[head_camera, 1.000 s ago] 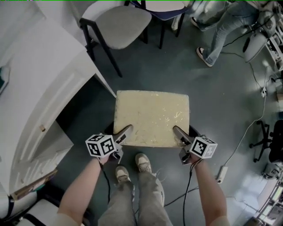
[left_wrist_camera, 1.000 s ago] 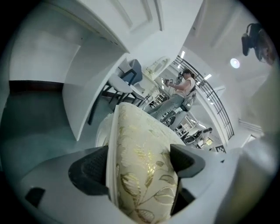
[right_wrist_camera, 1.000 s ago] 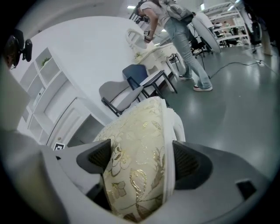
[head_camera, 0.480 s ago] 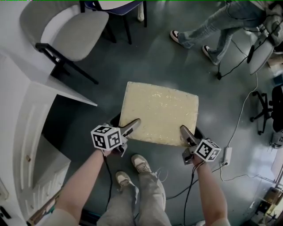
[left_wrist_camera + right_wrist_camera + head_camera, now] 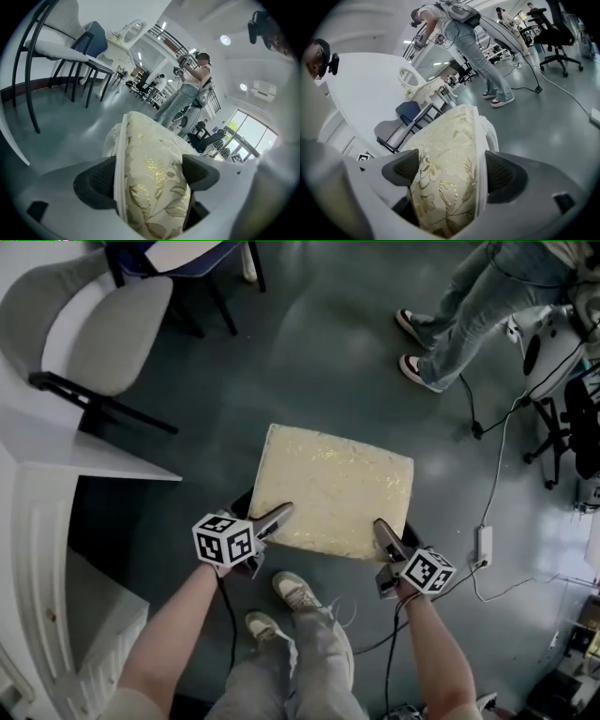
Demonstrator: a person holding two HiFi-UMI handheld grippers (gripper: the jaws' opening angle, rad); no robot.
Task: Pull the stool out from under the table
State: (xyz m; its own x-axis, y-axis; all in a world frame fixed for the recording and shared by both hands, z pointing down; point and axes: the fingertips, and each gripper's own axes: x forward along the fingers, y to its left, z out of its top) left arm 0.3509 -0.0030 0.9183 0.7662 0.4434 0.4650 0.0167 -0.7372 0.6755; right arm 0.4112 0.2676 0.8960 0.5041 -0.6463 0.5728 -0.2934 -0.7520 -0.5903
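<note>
The stool (image 5: 330, 486) has a cream cushion with a gold leaf pattern and stands on the grey floor, out from the white table (image 5: 56, 474) at the left. My left gripper (image 5: 273, 518) is shut on the cushion's near left edge. My right gripper (image 5: 384, 532) is shut on its near right edge. In the left gripper view the cushion (image 5: 150, 173) fills the gap between both pads. The right gripper view shows the same cushion (image 5: 445, 183) squeezed between the jaws, with a white frame leg behind.
A grey padded chair (image 5: 98, 329) stands at the upper left beside the table. A person's legs (image 5: 450, 329) are at the upper right, with cables and a power strip (image 5: 484, 545) on the floor. A black office chair (image 5: 577, 427) is at the right edge. My shoes (image 5: 295, 589) are just behind the stool.
The stool has come back toward me and away from the table, held by both grippers. The grey chair and table have shifted left in view, and the other person has stepped.
</note>
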